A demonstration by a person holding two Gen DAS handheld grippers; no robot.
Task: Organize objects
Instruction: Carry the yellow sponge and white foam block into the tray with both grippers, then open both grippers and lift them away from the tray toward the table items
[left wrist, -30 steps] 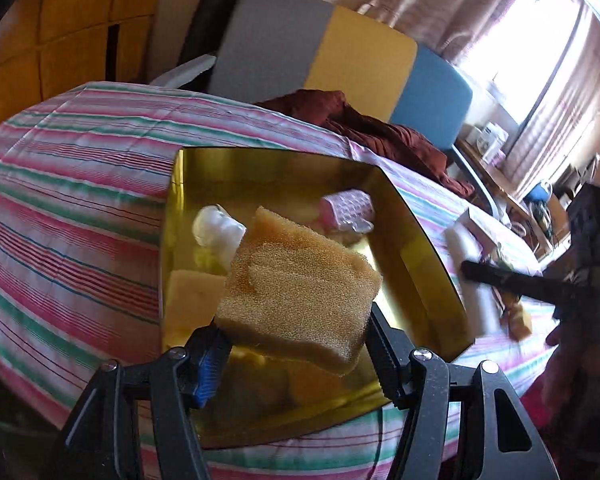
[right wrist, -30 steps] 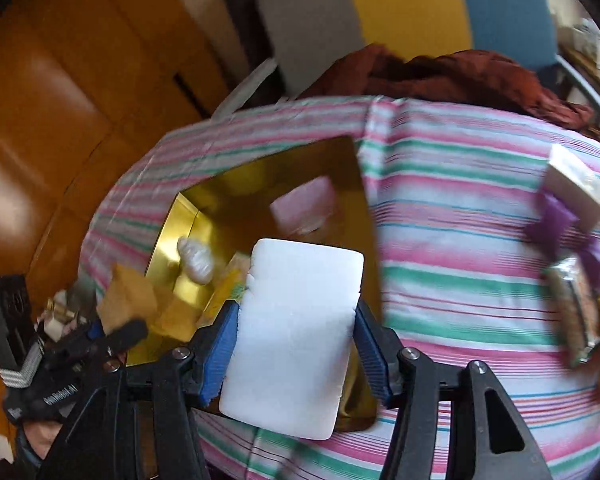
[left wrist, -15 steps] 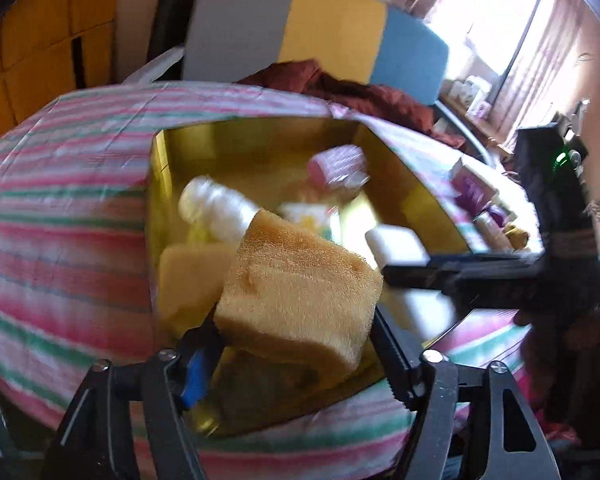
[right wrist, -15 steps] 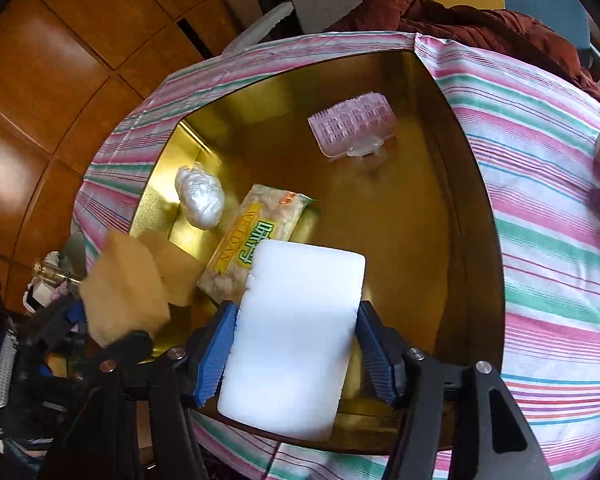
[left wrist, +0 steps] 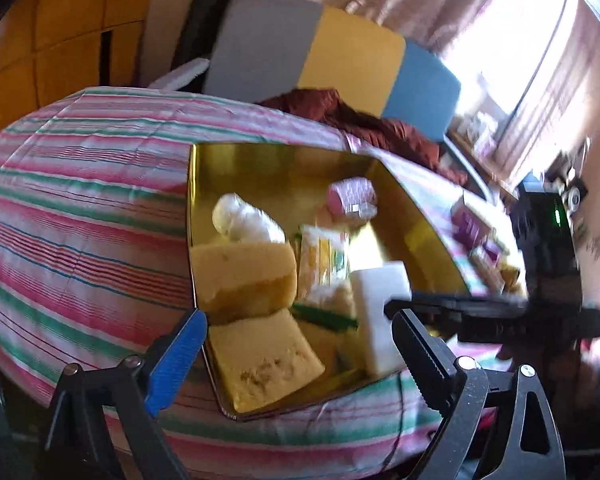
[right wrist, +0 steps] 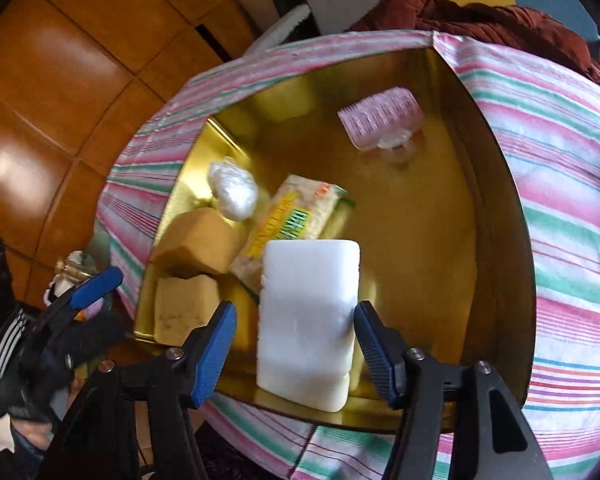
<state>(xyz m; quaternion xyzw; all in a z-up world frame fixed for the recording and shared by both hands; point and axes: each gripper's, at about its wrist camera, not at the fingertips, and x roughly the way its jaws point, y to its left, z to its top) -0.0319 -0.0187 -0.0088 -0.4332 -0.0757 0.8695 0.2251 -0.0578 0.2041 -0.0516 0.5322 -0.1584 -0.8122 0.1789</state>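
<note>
left wrist view: the left gripper [left wrist: 300, 332] is seen with its jaws opening wide above the near corner of a gold tray [left wrist: 276, 160], nothing being pressed between its blue-padded finger and its black one. a tan sponge [left wrist: 260, 356] lies in the tray's near corner, below the gap between the fingers, and a second tan sponge [left wrist: 244, 272] is set just behind it against the tray's left wall. a white wrapped bundle [left wrist: 248, 220], a yellow snack packet [left wrist: 324, 264] and a pink hair roller [left wrist: 352, 196] are spread further back in the tray. a white foam block [left wrist: 376, 312] is shown at the tray's right side, with the right gripper [left wrist: 480, 312] reaching in beside it. the tray rests on a striped cloth [left wrist: 80, 208]; a dark red garment [left wrist: 360, 120] is heaped beyond it.

right wrist view: the white foam block [right wrist: 308, 320] is framed between the right gripper's [right wrist: 294, 344] fingers, upright over the tray's [right wrist: 496, 220] near rim. a gap is visible at the left pad, and the right pad is at the block's edge; whether the block is gripped cannot be told. the two sponges [right wrist: 184, 308], the snack packet [right wrist: 292, 220], the bundle [right wrist: 234, 190] and the roller [right wrist: 380, 118] are seen inside the tray. the left gripper [right wrist: 96, 284] is visible at the lower left, beside the tray.
</note>
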